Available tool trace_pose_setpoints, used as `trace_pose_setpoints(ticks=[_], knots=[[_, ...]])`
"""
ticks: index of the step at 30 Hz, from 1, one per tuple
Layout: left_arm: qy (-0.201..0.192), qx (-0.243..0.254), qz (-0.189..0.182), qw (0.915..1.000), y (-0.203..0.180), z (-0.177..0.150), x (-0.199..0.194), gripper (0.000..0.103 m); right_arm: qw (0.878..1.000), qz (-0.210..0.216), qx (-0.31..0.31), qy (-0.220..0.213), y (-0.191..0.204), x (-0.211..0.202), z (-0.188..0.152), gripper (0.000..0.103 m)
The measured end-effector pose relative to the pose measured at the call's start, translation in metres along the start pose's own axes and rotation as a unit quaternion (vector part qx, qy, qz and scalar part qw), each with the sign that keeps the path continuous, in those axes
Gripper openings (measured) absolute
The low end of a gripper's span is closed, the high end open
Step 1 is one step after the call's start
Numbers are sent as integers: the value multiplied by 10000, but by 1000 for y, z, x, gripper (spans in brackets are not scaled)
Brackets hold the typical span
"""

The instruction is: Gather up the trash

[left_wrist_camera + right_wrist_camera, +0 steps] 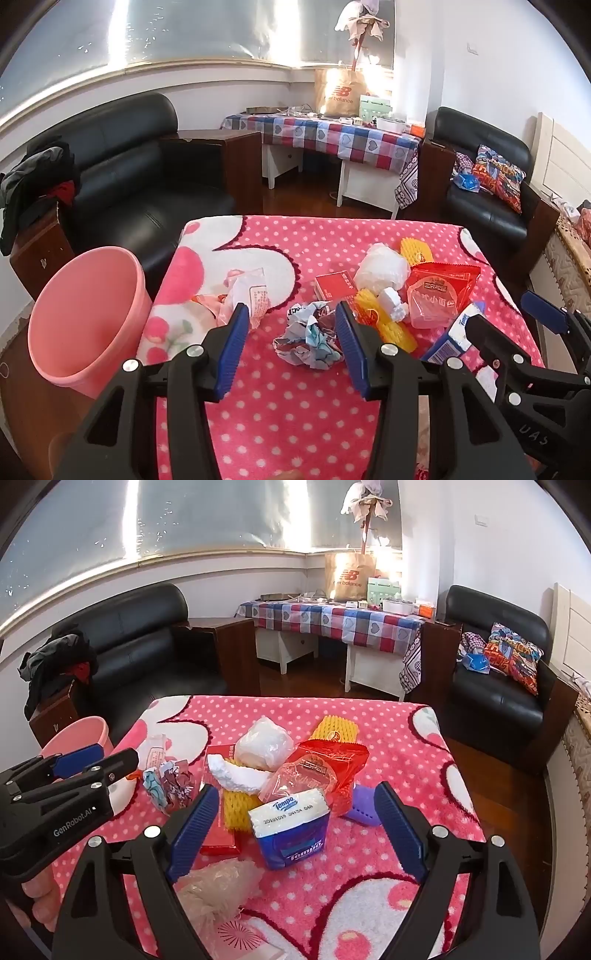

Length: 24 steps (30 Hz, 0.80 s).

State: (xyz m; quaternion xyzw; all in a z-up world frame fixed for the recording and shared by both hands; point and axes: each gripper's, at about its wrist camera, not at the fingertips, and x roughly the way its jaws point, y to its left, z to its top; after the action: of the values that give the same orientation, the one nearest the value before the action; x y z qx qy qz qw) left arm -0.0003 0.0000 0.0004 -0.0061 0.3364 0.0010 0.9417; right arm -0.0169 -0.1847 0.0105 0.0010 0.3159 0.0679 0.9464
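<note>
Trash pile [288, 775] on table [424, 775] — bin [85, 317] left, beside it.

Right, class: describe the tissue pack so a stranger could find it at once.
Start at the pink polka-dot blanket and find the trash pile in its middle. At the pile's near edge stands the blue-and-white Tempo tissue pack, the only blue printed packet.

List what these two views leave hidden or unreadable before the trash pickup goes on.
- Pink bin: bottom unseen in the left wrist view; in the right wrist view the left gripper covers it.
- Purple item: mostly behind the red wrapper.
- Red box: print too small.
</note>
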Motion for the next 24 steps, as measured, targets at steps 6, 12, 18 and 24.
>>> trace_pose_setpoints(ticks=[6, 12, 18, 24], knots=[[4, -12, 1, 10000, 2, -1, 1, 48, 10000, 2, -2, -64, -1, -4, 1, 86], [3, -10, -7, 10000, 2, -1, 0, 48, 9999, 5, 20, -141, -1, -8, 3, 86], [-11, -6, -17, 10000, 2, -1, 0, 48, 9999, 3, 25, -171, -1, -10, 4, 86], [-11, -2, -13, 10000, 6, 3, -1, 48, 9998, 2, 27, -187, -2, -10, 4, 86]])
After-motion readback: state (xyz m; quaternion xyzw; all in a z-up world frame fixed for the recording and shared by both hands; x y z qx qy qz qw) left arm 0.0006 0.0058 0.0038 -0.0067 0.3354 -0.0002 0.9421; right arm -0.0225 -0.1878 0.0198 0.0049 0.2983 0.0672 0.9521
